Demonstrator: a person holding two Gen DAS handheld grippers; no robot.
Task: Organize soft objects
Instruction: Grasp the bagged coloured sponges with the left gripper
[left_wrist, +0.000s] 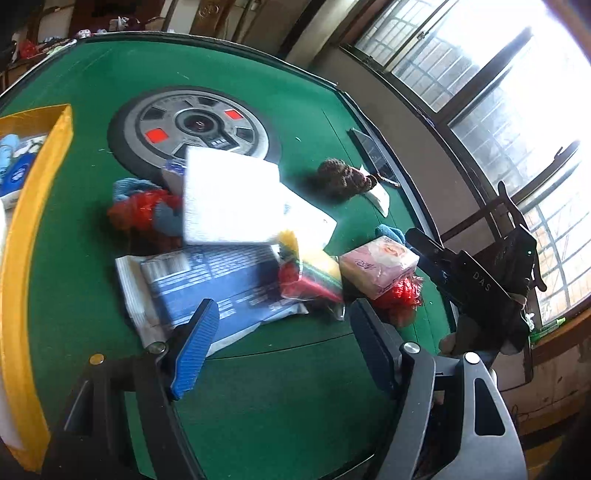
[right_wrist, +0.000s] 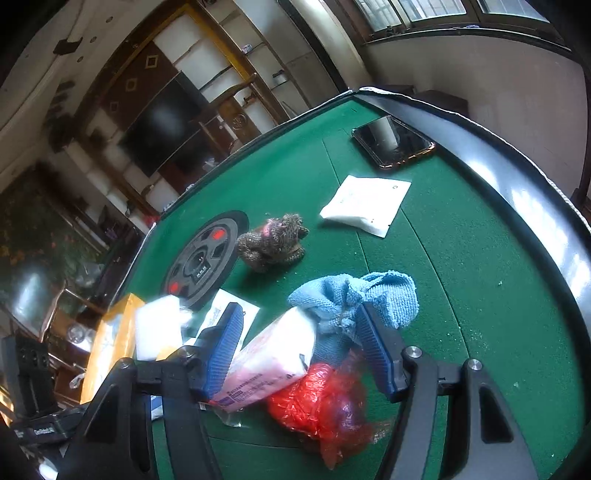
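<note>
Both grippers hover over the pile of soft goods on the green table (left_wrist: 280, 398), nothing held yet.

Biggest first: the yellow-rimmed bin (left_wrist: 22, 236) waits at the left edge, some items already inside; mid-table sits the heap, with a white pack (left_wrist: 229, 199) over a blue-printed bag (left_wrist: 214, 280). The pink tissue pack (right_wrist: 273, 362) lies between the right gripper (right_wrist: 303, 350) fingers, which are spread and not visibly pressing it, a red crinkly bag (right_wrist: 325, 402) and blue cloth (right_wrist: 354, 295) crowding alongside. The left gripper (left_wrist: 280, 347) stands spread over bare felt, empty. The sensible move looks like centring on the tissue pack alone, squeezing across its short side, and lifting clear without snagging the red bag.
</note>
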